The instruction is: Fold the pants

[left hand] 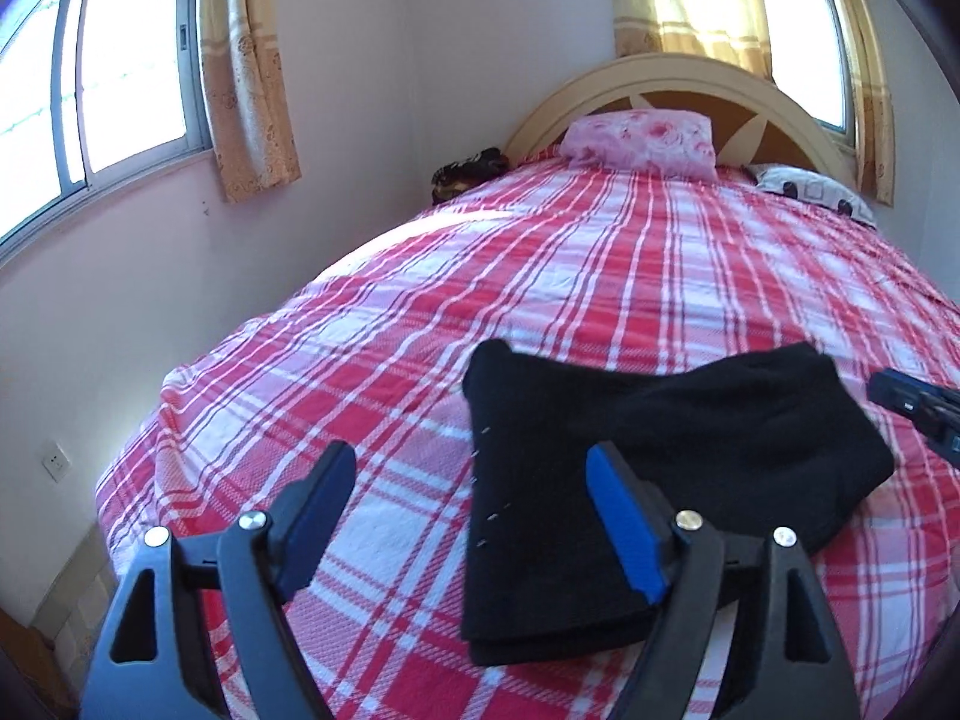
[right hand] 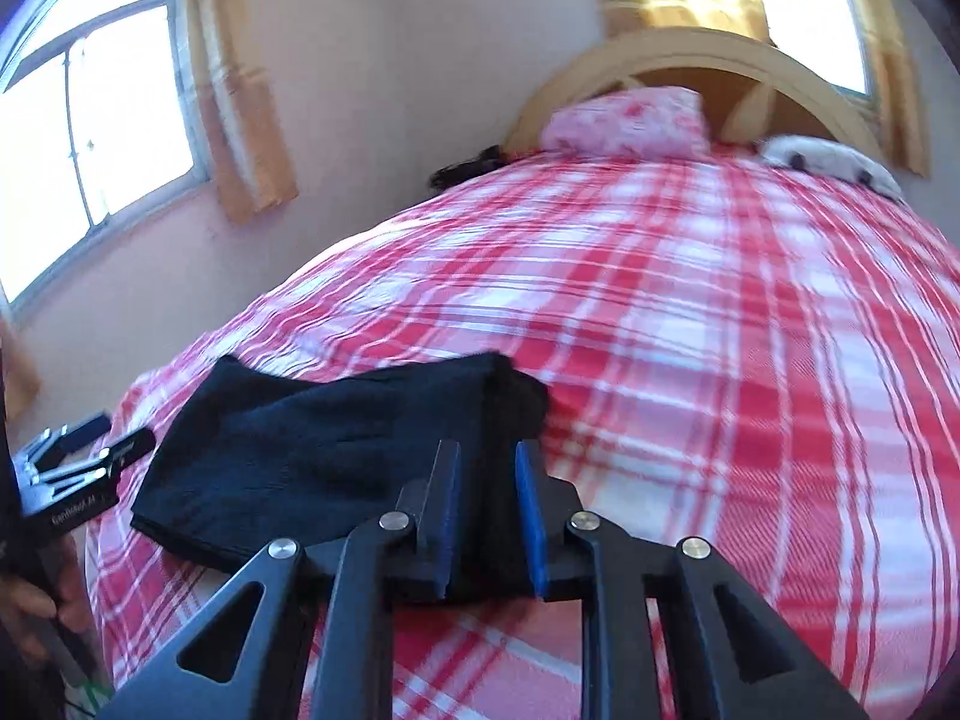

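left gripper [left hand: 471, 525]: released, jaws wide apart, nothing between them; it hangs over the bed with one blue pad above the near left part of the pants and the other above bare sheet. Its handle shows at the left edge of the right wrist view, held by a hand [right hand: 36, 612].
right gripper [right hand: 487, 516]: jaws close together with a narrow gap between the pads; the dark cloth seen in that gap looks to lie beneath them, not pinched, so I judge it is holding nothing. The view is blurred, so this is not certain.
pants [left hand: 672, 468]: black, lying on the near end of the bed as a compact, roughly rectangular stack. Layered edges show along the near side, so several folds are in. The top surface is a little rumpled and the far right corner bulges.
bed [left hand: 540, 276]: red and white plaid sheet, mostly bare beyond the pants.
progress: folding looks done or nearly done; neither gripper grips cloth. At most a smoothing of the top or squaring of the far corner seems left, and that is a judgement.
pillow [left hand: 642, 138]: pink, floral, at the headboard, well apart from the pants.
second pillow [left hand: 810, 189]: white with dark marks, far right.
dark item [left hand: 468, 171]: at the far left edge of the bed; cannot tell what it is.
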A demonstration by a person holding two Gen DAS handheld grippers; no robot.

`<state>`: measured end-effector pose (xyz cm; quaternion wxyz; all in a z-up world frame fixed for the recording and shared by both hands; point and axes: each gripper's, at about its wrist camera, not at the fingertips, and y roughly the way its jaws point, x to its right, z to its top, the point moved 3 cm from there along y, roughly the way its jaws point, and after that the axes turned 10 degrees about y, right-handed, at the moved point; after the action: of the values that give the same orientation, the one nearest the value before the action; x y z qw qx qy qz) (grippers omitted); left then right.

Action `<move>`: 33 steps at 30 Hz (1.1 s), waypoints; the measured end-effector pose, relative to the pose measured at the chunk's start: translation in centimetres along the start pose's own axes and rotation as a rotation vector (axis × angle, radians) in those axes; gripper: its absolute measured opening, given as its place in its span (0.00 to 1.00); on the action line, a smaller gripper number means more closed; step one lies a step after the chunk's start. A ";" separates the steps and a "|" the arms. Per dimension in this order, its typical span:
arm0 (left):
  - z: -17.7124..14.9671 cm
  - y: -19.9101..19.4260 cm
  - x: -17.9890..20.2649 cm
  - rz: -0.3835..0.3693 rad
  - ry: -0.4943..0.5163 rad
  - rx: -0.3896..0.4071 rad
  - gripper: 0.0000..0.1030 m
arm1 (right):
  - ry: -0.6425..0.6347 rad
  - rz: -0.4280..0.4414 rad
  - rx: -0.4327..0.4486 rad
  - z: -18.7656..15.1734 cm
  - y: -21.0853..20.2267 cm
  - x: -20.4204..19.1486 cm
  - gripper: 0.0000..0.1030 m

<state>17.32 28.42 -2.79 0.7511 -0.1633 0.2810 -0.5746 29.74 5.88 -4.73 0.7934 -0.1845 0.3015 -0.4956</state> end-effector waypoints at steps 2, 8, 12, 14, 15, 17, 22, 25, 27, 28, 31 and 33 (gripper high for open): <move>0.2 0.4 1.0 -0.020 0.002 0.001 0.79 | 0.003 0.022 -0.005 1.1 1.1 -0.8 0.20; -3.3 3.8 3.1 -0.076 0.006 -0.180 0.80 | 0.005 0.064 -0.186 1.7 8.1 -1.8 0.19; -3.2 3.7 2.0 -0.120 -0.057 -0.187 0.82 | 0.037 0.021 -0.204 1.0 10.8 -1.0 0.17; -2.1 3.1 1.1 -0.111 -0.067 -0.190 0.81 | 0.015 0.004 -0.195 1.0 11.0 -1.3 0.17; -1.4 2.6 0.6 -0.112 -0.076 -0.167 0.81 | -0.006 -0.006 -0.191 1.0 11.1 -1.6 0.17; 1.0 1.5 -0.6 -0.113 -0.106 -0.090 0.81 | -0.022 -0.010 -0.186 0.9 11.2 -1.7 0.17; 7.1 4.8 -0.9 -0.108 -0.094 -0.050 0.86 | 0.008 0.024 -0.165 1.3 10.1 -1.3 0.19; 6.5 9.8 -0.5 -0.069 -0.113 -0.163 0.80 | 0.019 0.071 -0.094 1.2 6.8 -2.1 0.19; 4.8 11.1 -0.5 -0.058 -0.124 -0.223 0.77 | -0.046 0.150 -0.155 -0.2 5.2 -3.4 0.19; 3.5 11.7 -0.7 -0.058 -0.150 -0.246 0.77 | -0.087 0.148 -0.176 -1.0 4.7 -3.6 0.19; 0.3 12.5 -2.2 -0.054 -0.231 -0.276 0.86 | -0.120 0.141 -0.250 -3.9 4.1 -2.2 0.19; -0.6 12.4 -3.0 -0.073 -0.270 -0.247 0.91 | -0.044 0.203 -0.253 -3.9 3.3 -0.6 0.16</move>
<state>26.02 34.93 -9.58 0.7350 -0.3400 0.2398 -0.5355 29.19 7.86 -9.49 0.8162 -0.2623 0.3613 -0.3667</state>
